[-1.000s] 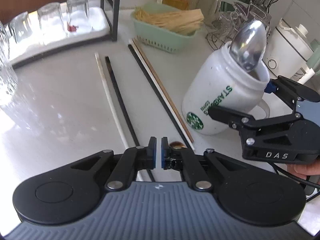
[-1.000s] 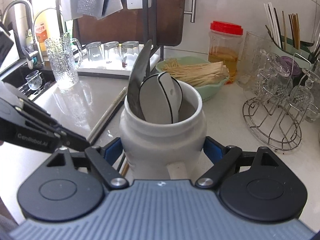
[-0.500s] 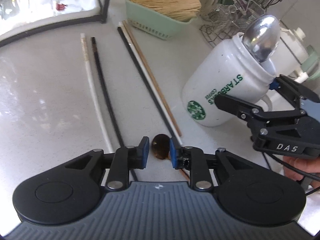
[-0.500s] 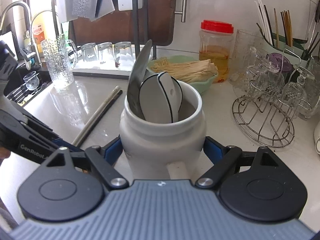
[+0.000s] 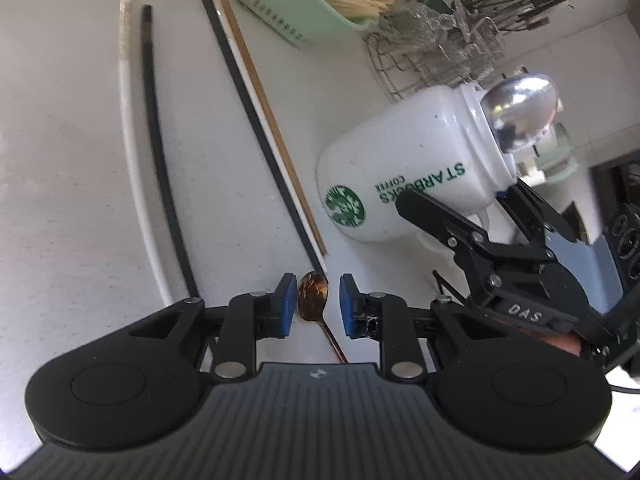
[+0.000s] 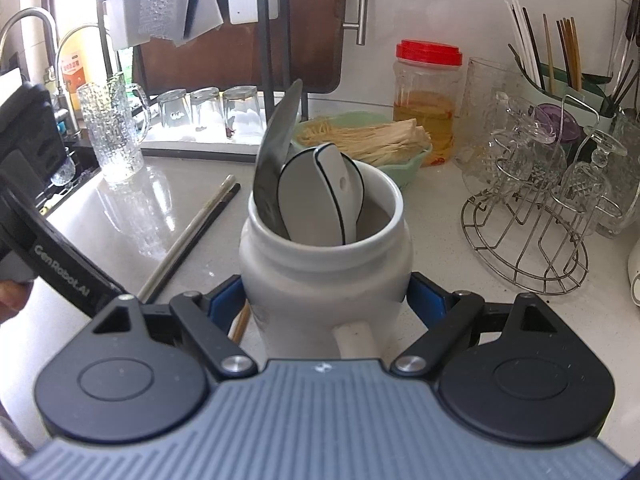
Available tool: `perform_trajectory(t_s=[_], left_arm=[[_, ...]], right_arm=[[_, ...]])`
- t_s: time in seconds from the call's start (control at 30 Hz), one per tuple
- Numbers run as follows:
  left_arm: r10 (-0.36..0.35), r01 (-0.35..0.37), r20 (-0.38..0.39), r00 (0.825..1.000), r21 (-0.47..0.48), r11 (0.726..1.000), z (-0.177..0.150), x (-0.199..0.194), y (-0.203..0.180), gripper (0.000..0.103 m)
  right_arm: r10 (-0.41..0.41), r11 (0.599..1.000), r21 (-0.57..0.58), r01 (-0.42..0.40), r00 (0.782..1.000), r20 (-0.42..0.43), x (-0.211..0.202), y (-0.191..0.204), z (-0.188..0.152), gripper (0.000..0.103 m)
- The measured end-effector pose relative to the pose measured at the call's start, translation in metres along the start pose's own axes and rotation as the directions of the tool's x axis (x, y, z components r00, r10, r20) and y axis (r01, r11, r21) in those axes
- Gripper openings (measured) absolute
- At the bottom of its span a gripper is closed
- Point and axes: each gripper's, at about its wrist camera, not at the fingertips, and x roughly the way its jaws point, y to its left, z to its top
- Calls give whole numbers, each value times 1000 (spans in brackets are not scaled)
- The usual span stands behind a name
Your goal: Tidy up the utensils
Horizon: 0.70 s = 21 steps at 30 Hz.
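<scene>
Two spoons already stowed in mug (image 6: pixel 326 276), gripped by right tool (image 6: pixel 326 300). Copper spoon (image 5: pixel 313 296) flanked, ungripped, by just-parted left tool (image 5: pixel 313 300). Chopsticks (image 5: pixel 256 120) left on bench (image 5: pixel 60 160).

1. pale speckled counter (image 5: pixel 60 168) carries everything.
2. on it lie a white chopstick (image 5: pixel 130 128), a black chopstick (image 5: pixel 154 120), and a black, white and wooden trio (image 5: pixel 260 128).
3. a small copper spoon (image 5: pixel 313 296) lies nearest.
4. a white starbucks mug (image 5: pixel 404 168), green basket (image 5: pixel 288 12), wire glass rack (image 6: pixel 524 256) and red-lidded jar (image 6: pixel 426 96) stand there.

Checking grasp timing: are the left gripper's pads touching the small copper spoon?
Apart. The left wrist view shows the left gripper open, counter visible between each pad and the copper spoon.
</scene>
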Motion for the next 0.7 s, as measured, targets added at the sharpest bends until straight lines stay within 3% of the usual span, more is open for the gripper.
perform_trajectory(t_s=[0.23,0.4,0.53,0.7], left_arm=[[-86,85,-33,996,-32,996,5,7,10,25],[-190,187,-31,981,-82,979,0,7,19,25],[-186,178,-59,981,-123,976,0,15,23,25],[-155,145,-92,984,-106,984,1,20,14,22]], right_arm=[[7,1000,2,-6,1000,-3,2,-6,2,89],[9,1000,5,-9,1000,-8,4,-11,5,89],[6,1000,9,-6,1000,-9,4,-13,6,89],[3,1000,14,-3,1000,-7,5,-14,6,89]])
